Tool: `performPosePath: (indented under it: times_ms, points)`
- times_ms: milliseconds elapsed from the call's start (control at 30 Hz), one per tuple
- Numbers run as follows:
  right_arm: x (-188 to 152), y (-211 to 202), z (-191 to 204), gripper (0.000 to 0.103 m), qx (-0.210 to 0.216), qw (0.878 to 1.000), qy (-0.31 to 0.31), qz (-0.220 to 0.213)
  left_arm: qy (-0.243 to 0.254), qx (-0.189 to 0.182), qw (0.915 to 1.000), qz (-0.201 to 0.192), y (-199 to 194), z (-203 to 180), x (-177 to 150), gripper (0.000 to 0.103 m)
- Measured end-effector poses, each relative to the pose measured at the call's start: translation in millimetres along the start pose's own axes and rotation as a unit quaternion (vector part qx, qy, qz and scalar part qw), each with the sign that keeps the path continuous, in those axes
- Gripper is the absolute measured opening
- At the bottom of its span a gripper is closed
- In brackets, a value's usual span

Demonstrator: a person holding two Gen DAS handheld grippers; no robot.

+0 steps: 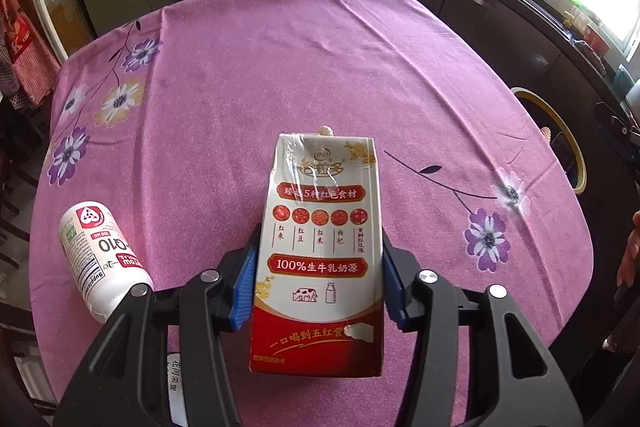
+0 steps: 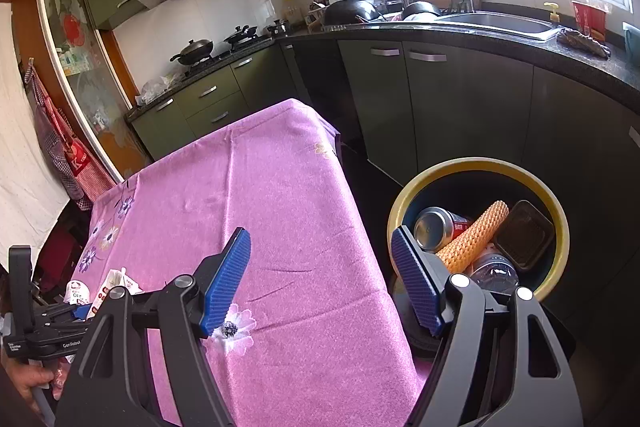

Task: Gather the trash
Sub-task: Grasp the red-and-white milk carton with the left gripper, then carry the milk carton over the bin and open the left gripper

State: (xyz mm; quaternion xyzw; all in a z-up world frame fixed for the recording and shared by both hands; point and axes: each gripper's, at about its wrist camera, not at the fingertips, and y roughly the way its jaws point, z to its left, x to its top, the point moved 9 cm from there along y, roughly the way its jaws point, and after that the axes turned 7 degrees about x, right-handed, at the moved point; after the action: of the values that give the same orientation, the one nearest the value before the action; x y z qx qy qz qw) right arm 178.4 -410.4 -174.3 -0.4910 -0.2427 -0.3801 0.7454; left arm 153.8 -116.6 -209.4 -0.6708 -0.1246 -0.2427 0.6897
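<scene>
my left tongs (image 1: 318, 279) clamp the carton (image 1: 320, 251) on the bench (image 1: 320, 67); right tongs (image 2: 320, 279) gape empty. next: carry it to the bin (image 2: 558, 227).

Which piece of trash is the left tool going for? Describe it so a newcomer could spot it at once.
On the pink flowered tablecloth, look between the blue pads of the left tool, which press its sides. There stands the milk carton, white above and red below, with a cow drawing. Its neighbour, the white supplement bottle, lies on its side and is round.
</scene>
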Motion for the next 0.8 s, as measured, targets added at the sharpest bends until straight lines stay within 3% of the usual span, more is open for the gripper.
performPosePath:
  times_ms: [267,500,633,800]
  points:
    - [5.5,-10.8,-13.0,0.072,-0.010,1.000,0.008,-0.015,0.035,-0.020,0.9987,-0.030,-23.1,-28.9,18.9,0.050]
    - [11.8,-35.9,-45.1,0.072,-0.045,0.998,0.025,-0.041,0.079,-0.050,0.9947,-0.044,-29.4,-76.7,39.7,0.050]
    - [15.5,-56.5,-70.4,0.072,-0.076,0.995,0.039,-0.060,0.117,-0.080,0.9881,-0.059,-35.1,-125.9,60.0,0.050]
    - [15.7,-86.3,-105.7,0.072,-0.110,0.989,0.061,-0.083,0.180,-0.133,0.9717,-0.078,-39.3,-217.5,87.2,0.050]
